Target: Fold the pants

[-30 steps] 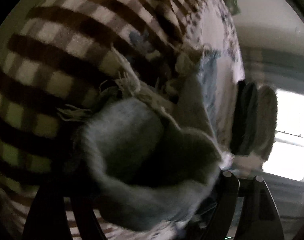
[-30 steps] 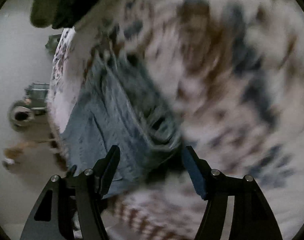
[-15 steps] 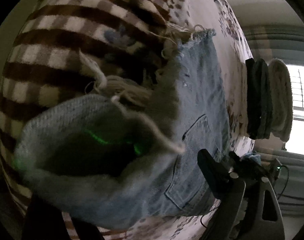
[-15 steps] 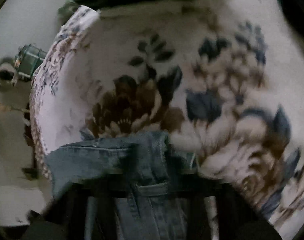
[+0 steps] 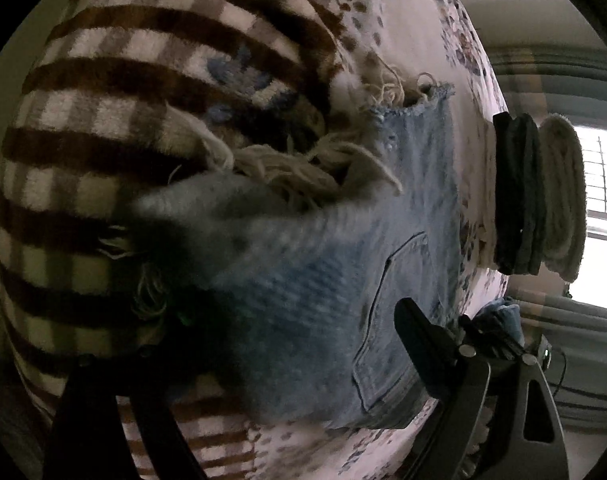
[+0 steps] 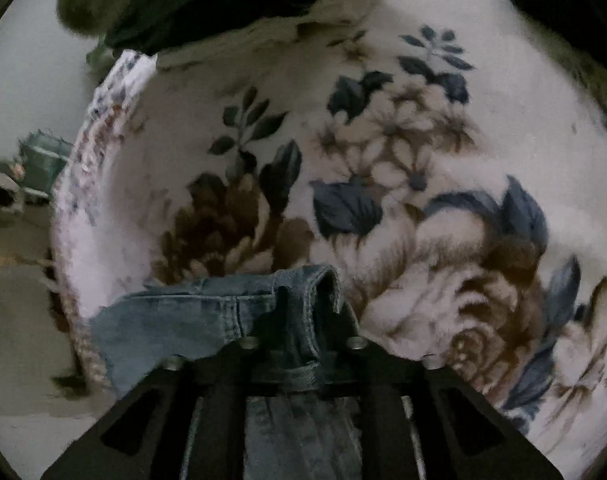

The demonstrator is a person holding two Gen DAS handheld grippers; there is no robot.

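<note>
My right gripper (image 6: pixel 299 344) has its fingers pressed together on the waistband of the jeans (image 6: pixel 207 320), which lie on the flowered blanket (image 6: pixel 403 168). My left gripper (image 5: pixel 287 344) stands wide, its right finger (image 5: pixel 423 340) clear of the cloth. The frayed leg of the jeans (image 5: pixel 343 264) lies across it beside the checked blanket (image 5: pixel 115 92).

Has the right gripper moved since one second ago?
Yes. The right gripper, then open beside the jeans, is now shut on their waistband, and the floral blanket fills the view beyond it.
</note>
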